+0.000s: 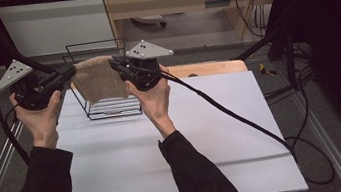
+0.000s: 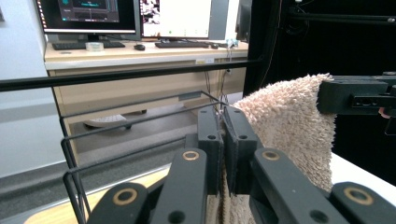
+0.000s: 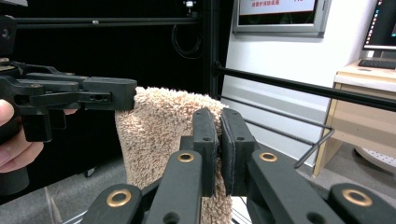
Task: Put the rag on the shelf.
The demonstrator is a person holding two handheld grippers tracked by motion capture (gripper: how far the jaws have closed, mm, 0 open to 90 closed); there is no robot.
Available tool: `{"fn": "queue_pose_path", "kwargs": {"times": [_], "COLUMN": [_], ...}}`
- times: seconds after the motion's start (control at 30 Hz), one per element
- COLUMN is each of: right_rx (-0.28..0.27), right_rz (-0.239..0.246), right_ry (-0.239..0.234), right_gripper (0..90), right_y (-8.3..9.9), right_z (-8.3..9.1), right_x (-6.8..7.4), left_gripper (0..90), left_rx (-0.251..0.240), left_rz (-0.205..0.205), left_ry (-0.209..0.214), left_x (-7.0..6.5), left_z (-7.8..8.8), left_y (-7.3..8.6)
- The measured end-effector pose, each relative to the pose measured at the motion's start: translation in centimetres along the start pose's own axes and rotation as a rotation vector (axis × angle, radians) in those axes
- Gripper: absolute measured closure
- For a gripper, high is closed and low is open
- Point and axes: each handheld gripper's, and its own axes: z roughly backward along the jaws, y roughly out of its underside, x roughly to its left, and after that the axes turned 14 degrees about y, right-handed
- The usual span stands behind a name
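The left gripper point(image 1: 65, 73) and right gripper point(image 1: 117, 64) each pinched a top corner of the towel point(image 1: 99, 79). It looked soft, light and floppy, so corners were the best places to hold.

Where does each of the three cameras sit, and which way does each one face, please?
High view: above the person's side, looking forward and down on the white table; both forearms, left gripper and right gripper show.
Left gripper view: rides the left gripper, looking along its jaws, shut on the towel, toward a desk with monitors.
Right gripper view: rides the right gripper, looking along its jaws toward the left gripper and a dark frame.
All views share the towel and the black wire rack.
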Motion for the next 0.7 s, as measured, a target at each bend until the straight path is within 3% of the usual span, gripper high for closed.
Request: {"fn": "queue_pose_path", "kwargs": {"times": [0.4, 0.7], "right_rx": [-0.025, -0.044], "right_rz": [0.02, 0.002], "right_ry": [0.004, 0.007], "right_gripper": [85.9, 85.9], "right_y": [-2.2, -3.3], "right_z": [-1.2, -2.1], "right_x": [0.3, 0.1], "left_gripper": [86.1, 86.1], "left_rx": [-0.015, -0.029], "left_rz": [-0.013, -0.018], "left_ry": [-0.01, -0.015], "left_x": [0.9, 1.7], "left_z": [0.4, 0.1], "left_y": [-2.2, -3.5]}}
